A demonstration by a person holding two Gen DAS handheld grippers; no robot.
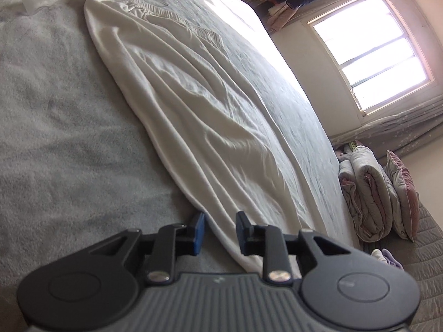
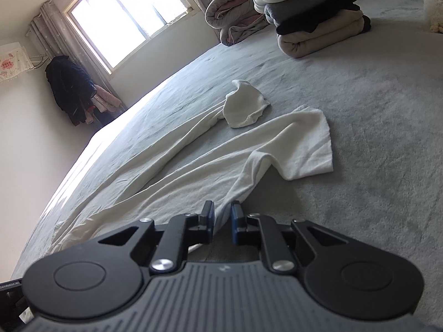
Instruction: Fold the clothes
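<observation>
Left wrist view shows the left gripper [image 1: 220, 222] narrowly parted astride the white cotton trousers [image 1: 193, 105], the right gripper [image 2: 222, 212] likewise; pinch hems squarely before lifting.

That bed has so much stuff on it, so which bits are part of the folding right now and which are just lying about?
Part of the job:
- white garment, spread along the bed
- left gripper, at its edge
- right gripper, at its edge

Just lying about:
- stack of folded clothes
- rolled quilt
- pink pillow
- dark coat, hanging by the window
- grey bed cover
</observation>
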